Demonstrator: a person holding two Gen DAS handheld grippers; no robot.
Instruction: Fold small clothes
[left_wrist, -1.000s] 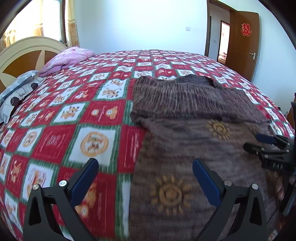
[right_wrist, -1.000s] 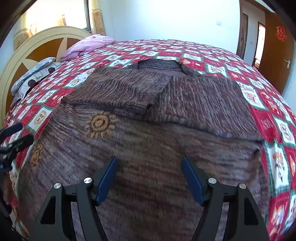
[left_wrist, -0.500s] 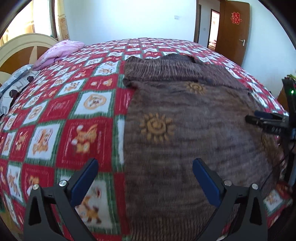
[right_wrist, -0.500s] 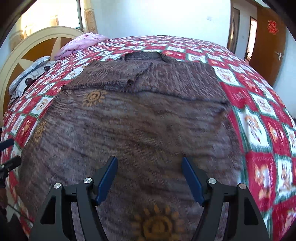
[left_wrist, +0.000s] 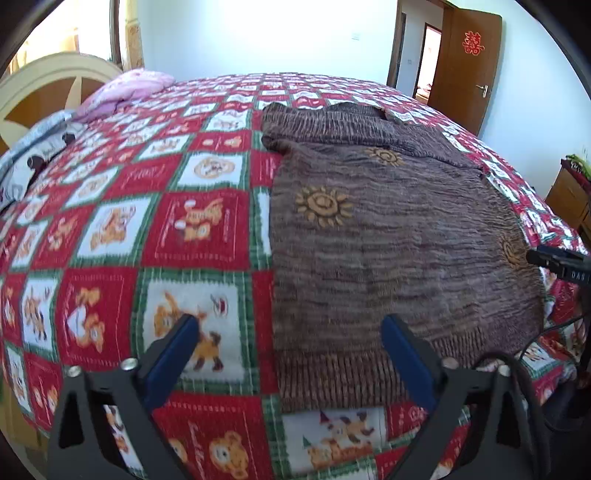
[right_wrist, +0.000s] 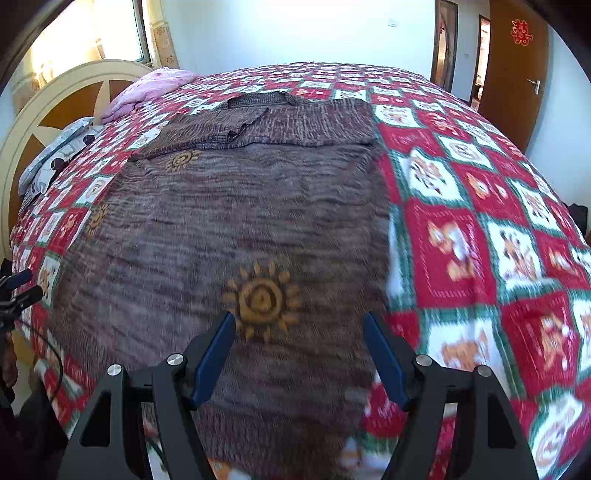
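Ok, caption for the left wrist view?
Open left tongs hover over the ribbed hem of a brown sun-patterned sweater, sleeves folded in, on a red checked bedspread.

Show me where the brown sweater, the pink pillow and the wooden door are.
brown sweater (left_wrist: 388, 240), left wrist view, middle of its body.
pink pillow (left_wrist: 129, 86), left wrist view, its top surface.
wooden door (left_wrist: 467, 66), left wrist view, centre panel.

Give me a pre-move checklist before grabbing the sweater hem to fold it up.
1. left gripper open and empty: ok.
2. right gripper open and empty: ok.
3. brown sweater lying flat on the bedspread: ok.
4. Sleeves folded in across the chest: ok.
5. Ribbed hem in view near the left gripper: ok.
6. Hem under the right gripper: cannot tell, blurred.
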